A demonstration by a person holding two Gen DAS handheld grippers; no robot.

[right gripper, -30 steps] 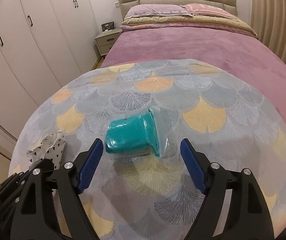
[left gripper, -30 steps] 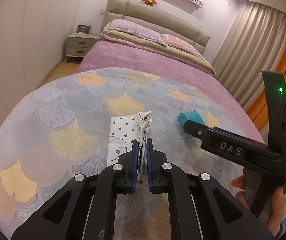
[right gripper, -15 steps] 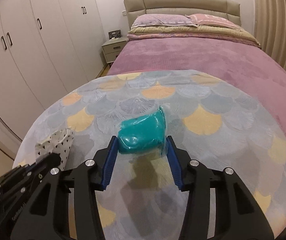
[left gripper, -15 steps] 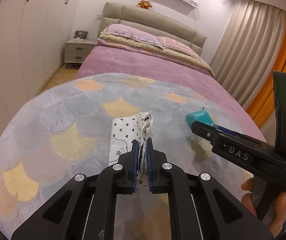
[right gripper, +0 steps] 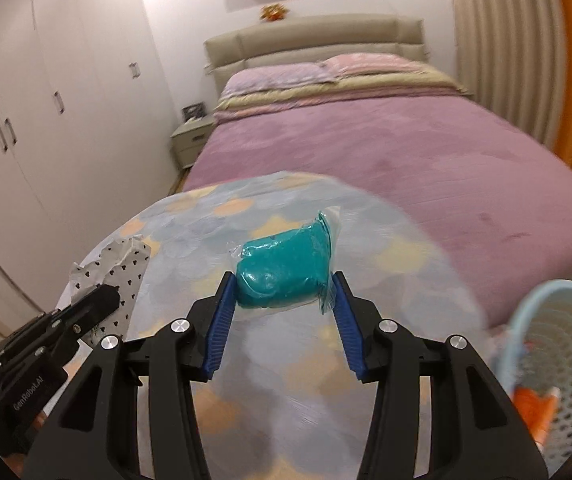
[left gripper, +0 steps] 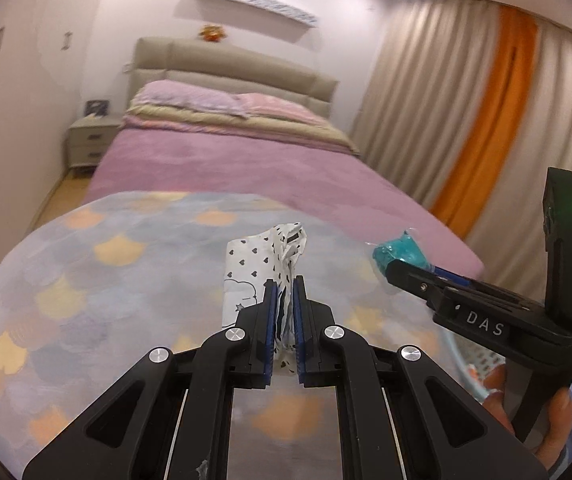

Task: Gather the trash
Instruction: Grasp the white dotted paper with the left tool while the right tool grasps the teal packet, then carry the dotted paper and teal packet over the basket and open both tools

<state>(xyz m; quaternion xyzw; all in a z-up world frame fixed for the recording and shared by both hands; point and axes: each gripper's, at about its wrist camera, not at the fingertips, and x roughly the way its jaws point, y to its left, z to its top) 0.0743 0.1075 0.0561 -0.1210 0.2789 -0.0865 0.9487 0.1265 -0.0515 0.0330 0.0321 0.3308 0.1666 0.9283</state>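
My left gripper (left gripper: 284, 280) is shut on a white paper wrapper with black hearts (left gripper: 246, 268) and holds it above the patterned round table (left gripper: 98, 280). The wrapper also shows at the left of the right wrist view (right gripper: 124, 276). My right gripper (right gripper: 282, 280) is shut on a teal packet in clear plastic (right gripper: 286, 274) and holds it above the table (right gripper: 286, 380). The teal packet (left gripper: 399, 252) shows in the left wrist view at the right gripper's tip.
A light blue mesh basket (right gripper: 565, 344) stands at the lower right beside the table, with orange trash (right gripper: 533, 404) inside. A bed with a purple cover (right gripper: 385, 148) lies behind the table. White wardrobes (right gripper: 46, 100) line the left wall.
My right gripper has closed on the teal packet and lifted it off the table. Both grippers have risen with their loads, and the basket has come into the right wrist view.
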